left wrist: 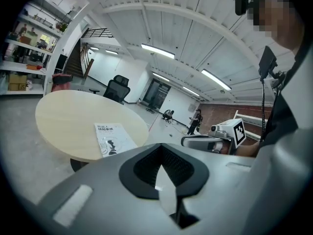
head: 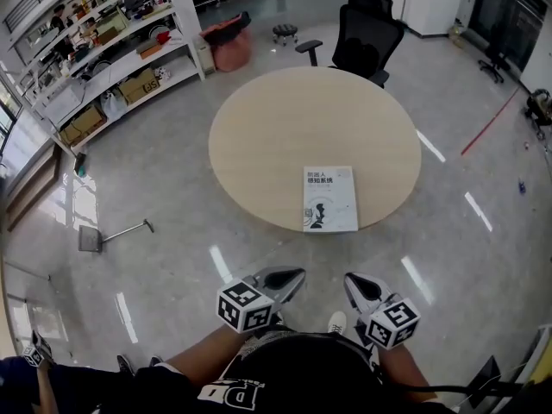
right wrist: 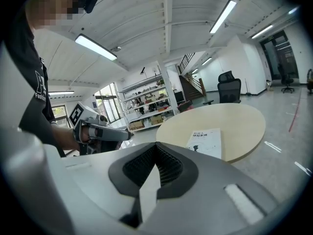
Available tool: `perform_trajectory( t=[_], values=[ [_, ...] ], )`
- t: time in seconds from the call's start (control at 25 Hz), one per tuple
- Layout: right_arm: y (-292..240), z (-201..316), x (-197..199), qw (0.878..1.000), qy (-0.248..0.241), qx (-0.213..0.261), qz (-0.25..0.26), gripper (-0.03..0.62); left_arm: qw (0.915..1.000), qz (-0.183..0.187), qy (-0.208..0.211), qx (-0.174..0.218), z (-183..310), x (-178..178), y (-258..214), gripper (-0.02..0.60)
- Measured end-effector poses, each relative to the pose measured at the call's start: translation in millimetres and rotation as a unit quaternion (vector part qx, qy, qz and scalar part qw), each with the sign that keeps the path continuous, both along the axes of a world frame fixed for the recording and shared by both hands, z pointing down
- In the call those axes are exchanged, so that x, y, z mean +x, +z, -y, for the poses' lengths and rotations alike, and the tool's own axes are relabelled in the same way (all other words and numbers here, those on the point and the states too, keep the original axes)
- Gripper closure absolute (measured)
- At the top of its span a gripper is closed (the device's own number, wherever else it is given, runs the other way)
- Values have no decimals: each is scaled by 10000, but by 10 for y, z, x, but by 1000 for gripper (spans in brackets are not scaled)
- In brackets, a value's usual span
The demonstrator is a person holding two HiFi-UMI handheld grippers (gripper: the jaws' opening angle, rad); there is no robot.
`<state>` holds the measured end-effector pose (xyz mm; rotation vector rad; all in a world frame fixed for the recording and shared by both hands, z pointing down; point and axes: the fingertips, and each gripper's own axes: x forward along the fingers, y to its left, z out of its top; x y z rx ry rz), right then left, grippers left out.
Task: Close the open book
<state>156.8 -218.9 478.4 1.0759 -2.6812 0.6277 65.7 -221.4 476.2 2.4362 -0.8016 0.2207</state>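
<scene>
Two grippers hang close to the person's body, well apart from the round surface point(head: 259, 128). The left gripper point(head: 296, 277) and the right gripper point(head: 352, 283) both point toward it. Each gripper view shows its fingers pressed together with nothing between them: the left pair point(left wrist: 143, 173) and the right pair point(right wrist: 134, 173) meet along a thin seam.

The book point(head: 330, 198) lies flat on the surface near the rim closest to the person, its printed white cover facing up. From here it looks already closed, with no raised page or gap showing, though the far edge is too small to check.

The step in hand seems to be a confirming look or a first approach. To do it well, bring both grippers in low over the near rim and keep the fingers together as blunt pushers. Press down on the cover, not sideways, since the book sits close enough to the rim to slide off.
</scene>
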Motion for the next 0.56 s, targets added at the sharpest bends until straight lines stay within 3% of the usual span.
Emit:
perform_trajectory(
  t=[0.56],
  values=[
    [12,15,-21,9998,60,-108,-146,588,9997,-180,-118,101,137,-72,-56,574]
  ],
)
